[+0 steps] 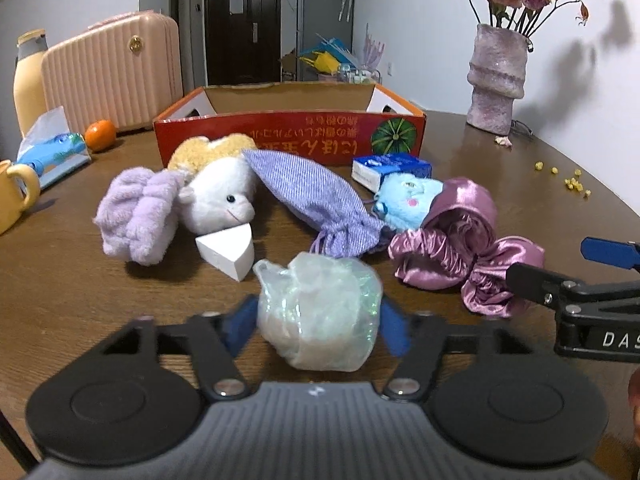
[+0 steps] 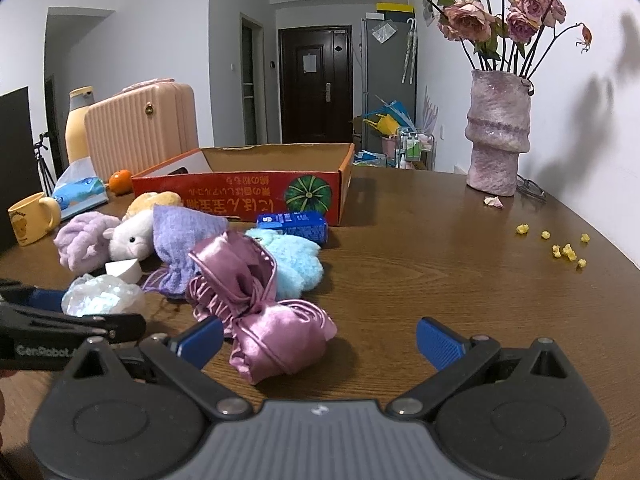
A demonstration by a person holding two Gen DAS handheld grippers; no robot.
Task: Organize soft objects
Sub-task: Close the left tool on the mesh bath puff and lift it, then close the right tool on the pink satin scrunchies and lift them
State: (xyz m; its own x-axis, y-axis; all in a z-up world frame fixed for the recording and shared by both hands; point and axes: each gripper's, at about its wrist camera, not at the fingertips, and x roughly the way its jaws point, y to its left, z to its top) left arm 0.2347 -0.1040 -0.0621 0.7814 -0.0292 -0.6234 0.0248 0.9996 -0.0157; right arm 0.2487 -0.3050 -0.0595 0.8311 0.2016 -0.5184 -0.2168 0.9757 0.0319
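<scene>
Your left hand-held gripper [image 1: 318, 326] was clamped on the crumpled iridescent plastic bag [image 1: 320, 312], both blue pads pressed into its sides near the counter's front edge. Your right hand-held gripper [image 2: 320, 342] stood wide open, nothing between its jaws, with the pink satin bonnet [image 2: 256, 308] lying on the counter [image 2: 440, 280] just ahead of its left finger.

Behind the bag lay the other soft things in a loose row across the middle of the counter: a lilac fluffy cloth [image 1: 136, 216], a white plush toy [image 1: 218, 198] resting against it, a white wedge sponge [image 1: 226, 252] touching the toy's snout, a purple drawstring pouch [image 1: 316, 204], and a light blue plush [image 1: 404, 200] tucked against the bonnet. The red cardboard box [image 1: 288, 136] sat open toward the far edge, with a blue packet [image 1: 390, 168] just in front of it.
</scene>
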